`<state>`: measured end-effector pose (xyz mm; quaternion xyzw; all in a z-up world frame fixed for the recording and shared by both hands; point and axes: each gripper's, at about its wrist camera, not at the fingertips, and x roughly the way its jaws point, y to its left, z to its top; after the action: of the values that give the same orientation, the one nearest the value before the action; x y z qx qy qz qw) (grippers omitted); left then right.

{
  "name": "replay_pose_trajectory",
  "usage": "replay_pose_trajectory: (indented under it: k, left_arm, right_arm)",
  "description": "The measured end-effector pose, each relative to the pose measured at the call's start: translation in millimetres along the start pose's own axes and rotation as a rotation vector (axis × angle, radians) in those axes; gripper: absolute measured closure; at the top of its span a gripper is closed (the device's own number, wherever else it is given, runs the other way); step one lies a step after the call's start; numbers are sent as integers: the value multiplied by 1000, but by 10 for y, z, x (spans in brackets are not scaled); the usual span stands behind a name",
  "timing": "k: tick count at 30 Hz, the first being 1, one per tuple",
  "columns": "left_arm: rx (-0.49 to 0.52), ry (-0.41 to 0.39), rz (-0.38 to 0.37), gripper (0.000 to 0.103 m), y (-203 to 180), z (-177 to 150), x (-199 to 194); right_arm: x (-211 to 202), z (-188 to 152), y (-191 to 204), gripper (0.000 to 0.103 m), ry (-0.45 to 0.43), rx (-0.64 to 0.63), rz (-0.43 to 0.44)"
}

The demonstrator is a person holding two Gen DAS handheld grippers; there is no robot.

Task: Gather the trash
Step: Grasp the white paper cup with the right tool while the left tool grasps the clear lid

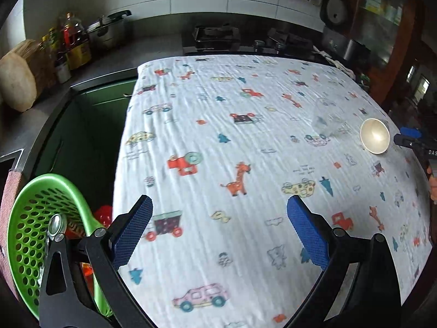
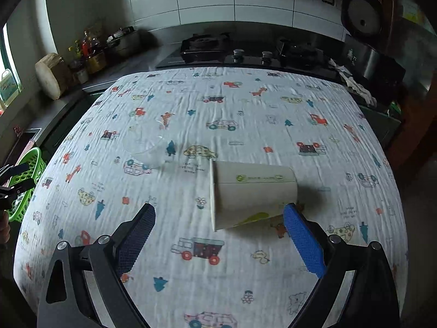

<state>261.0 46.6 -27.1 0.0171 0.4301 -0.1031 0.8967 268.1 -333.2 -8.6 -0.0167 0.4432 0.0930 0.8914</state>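
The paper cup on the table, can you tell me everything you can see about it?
The paper cup is white, with a small green logo and a line of print along its side and a green patch lower down. It lies tipped over on the cartoon-print tablecloth, its open rolled rim facing left in the right wrist view and its base to the right. It looks undented. Nothing grips it; the right gripper hovers open near it.

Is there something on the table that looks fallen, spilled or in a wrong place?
Yes. A paper cup lies on its side on the printed cloth, just ahead of the open right tool. A clear plastic cup beside it also looks tipped over. No spill shows. Some trash is already in the green basket.
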Motion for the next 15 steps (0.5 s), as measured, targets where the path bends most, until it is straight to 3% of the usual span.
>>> replay_pose_trajectory:
  k: [15]
  left_arm:
    - [167, 17, -161, 6, -1135, 584, 794]
  right_arm:
    - [381, 33, -317, 11, 38, 1, 52]
